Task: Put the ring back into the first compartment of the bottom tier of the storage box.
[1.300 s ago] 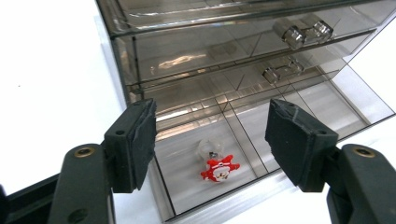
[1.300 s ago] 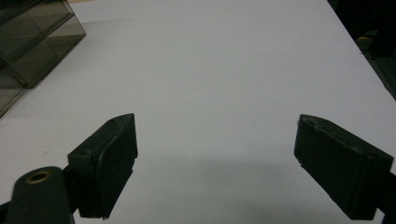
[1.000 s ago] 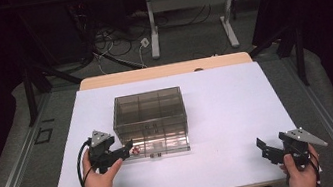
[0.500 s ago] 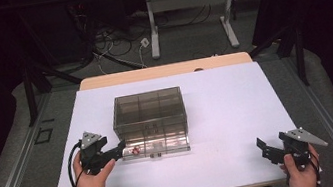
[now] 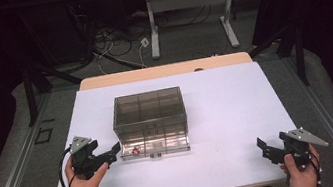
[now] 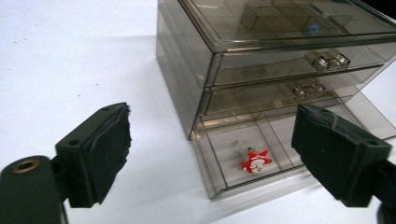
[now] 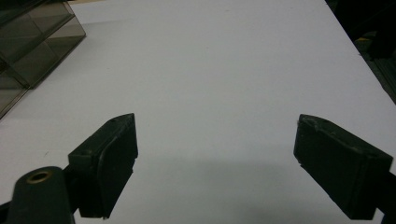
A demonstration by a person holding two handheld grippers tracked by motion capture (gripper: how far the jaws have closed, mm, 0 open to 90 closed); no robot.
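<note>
1. Left gripper [image 5: 113, 151]: jaws spread wide, holding nothing, tips just beside the bottom drawer [image 6: 261, 158] of a smoky clear drawer box [image 5: 150, 119] on the white table [image 5: 228, 114].
2. Left gripper view: drawer pulled out, w/ a small red-white figure [image 6: 254, 161] inside, ahead btwn the jaws; high view gives just a red speck.
3. Right gripper [image 5: 265, 147]: jaws spread, empty, bare table ahead; box corner far off its left jaw.
</note>
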